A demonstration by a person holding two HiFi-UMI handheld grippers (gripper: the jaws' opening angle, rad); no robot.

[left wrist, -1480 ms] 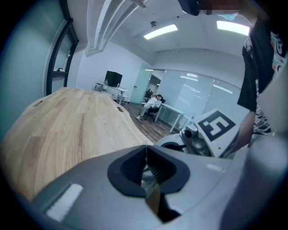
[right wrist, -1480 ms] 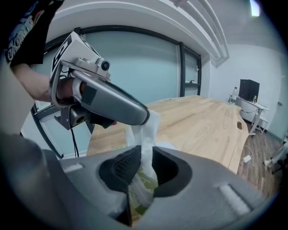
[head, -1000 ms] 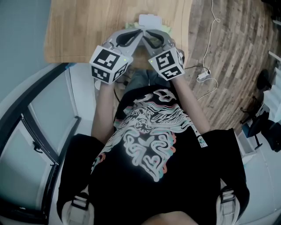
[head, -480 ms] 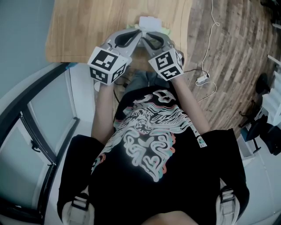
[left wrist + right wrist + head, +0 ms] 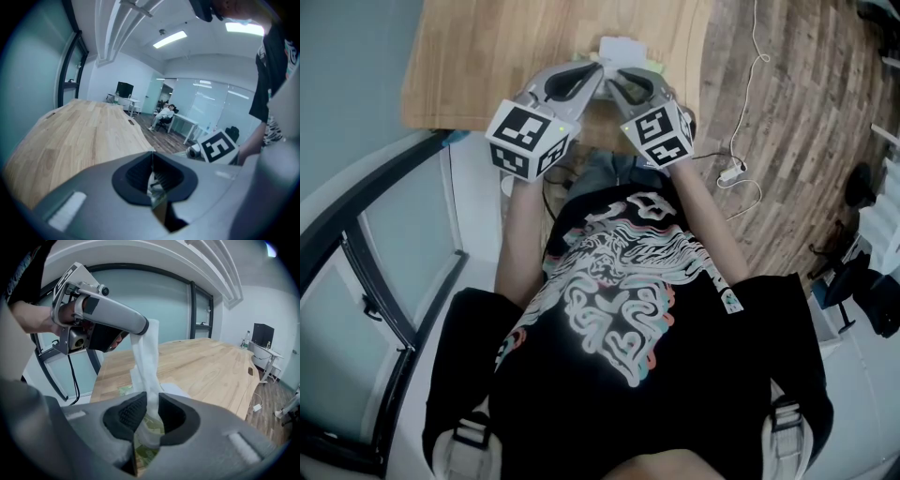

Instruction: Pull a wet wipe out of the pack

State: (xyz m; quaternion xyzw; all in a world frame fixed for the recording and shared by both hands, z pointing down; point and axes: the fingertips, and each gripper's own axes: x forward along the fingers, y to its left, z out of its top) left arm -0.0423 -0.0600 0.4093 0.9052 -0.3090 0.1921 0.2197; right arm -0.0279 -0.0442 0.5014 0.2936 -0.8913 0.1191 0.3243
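Note:
The wet wipe pack [image 5: 623, 45], white with green print, lies on the wooden table [image 5: 487, 66] just beyond both grippers. My left gripper [image 5: 596, 68] is shut on the top end of a white wet wipe [image 5: 149, 362]; the right gripper view shows it holding that end up at the upper left [image 5: 140, 329]. The wipe hangs down as a twisted strip into my right gripper [image 5: 152, 404], whose jaws are shut on its lower part just above the pack [image 5: 147, 427]. In the left gripper view a scrap of white wipe [image 5: 153, 180] shows between the shut jaws of that gripper [image 5: 152, 157].
The table's near edge [image 5: 459, 127] is by my body. A dark window frame [image 5: 384, 281] runs along the left. A white cable and plug [image 5: 733, 169] lie on the wood floor to the right. Desks and a seated person [image 5: 165, 112] are far across the room.

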